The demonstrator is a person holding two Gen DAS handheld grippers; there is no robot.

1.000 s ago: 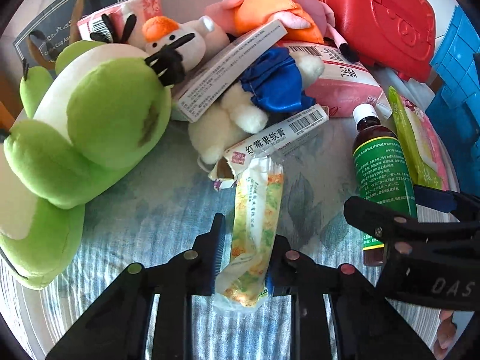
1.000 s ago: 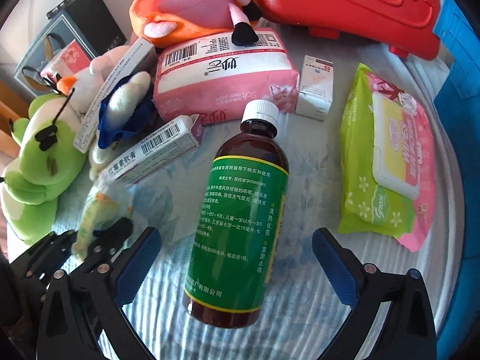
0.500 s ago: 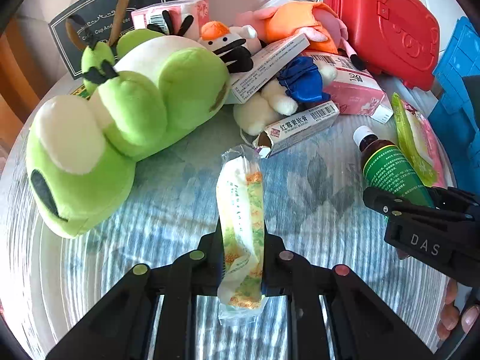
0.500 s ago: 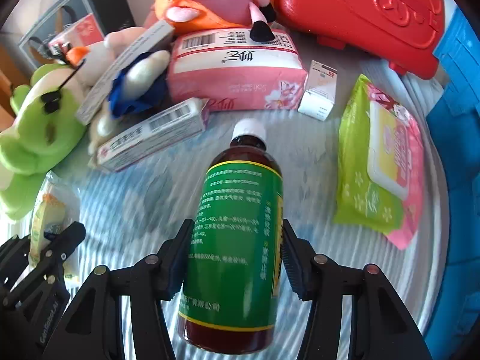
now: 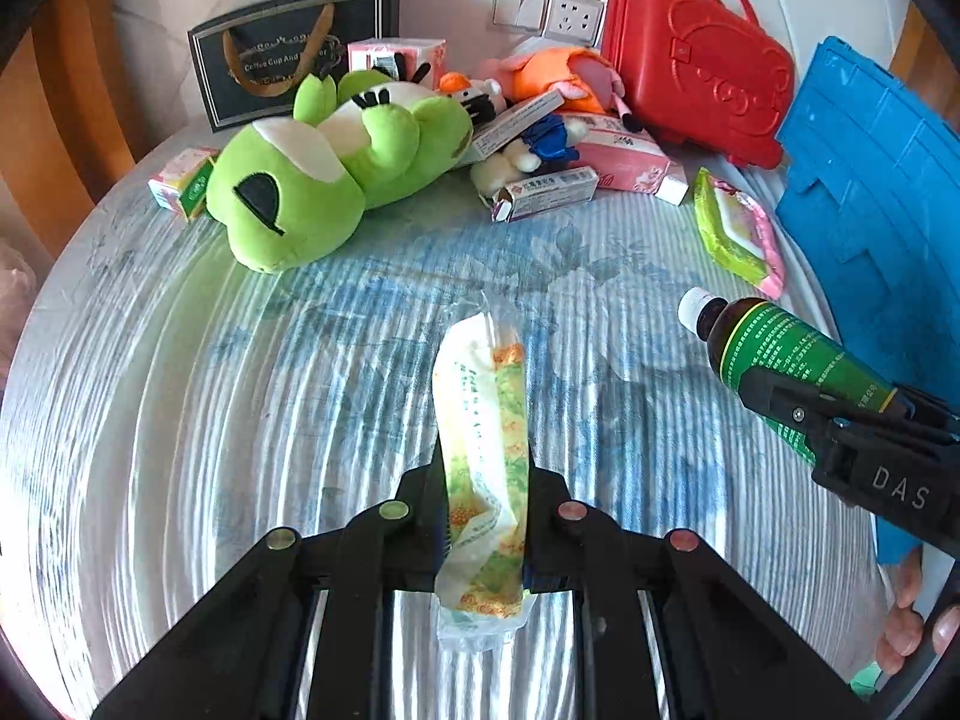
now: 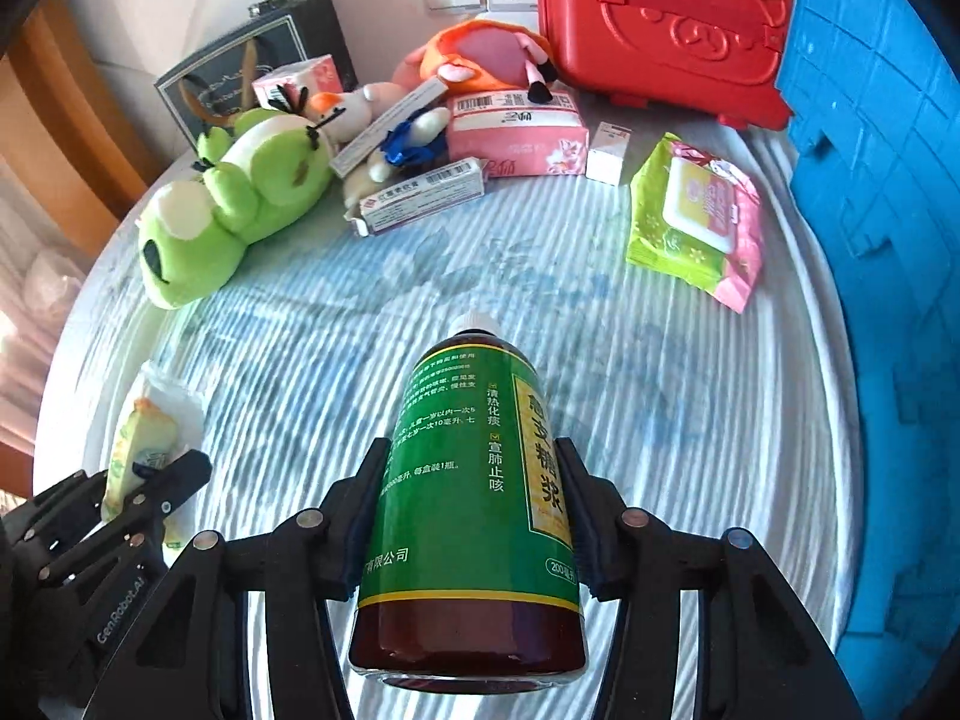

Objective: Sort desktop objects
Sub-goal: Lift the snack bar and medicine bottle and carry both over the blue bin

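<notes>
**Both grippers carrying items above the tablecloth**

Left wrist view: left gripper clamping fully onto a snack packet, lifting it clear of the blue patterned tablecloth. At two o'clock, right gripper gripping a syrup bottle, white cap pointing toward ten. At eleven, a green plush frog lying among the clutter.

Right wrist view: right gripper closing partway, pads pressing the syrup bottle, holding it above the cloth. At nine o'clock, left gripper pinching the snack packet. At one, a wet-wipes pack lying flat.
</notes>
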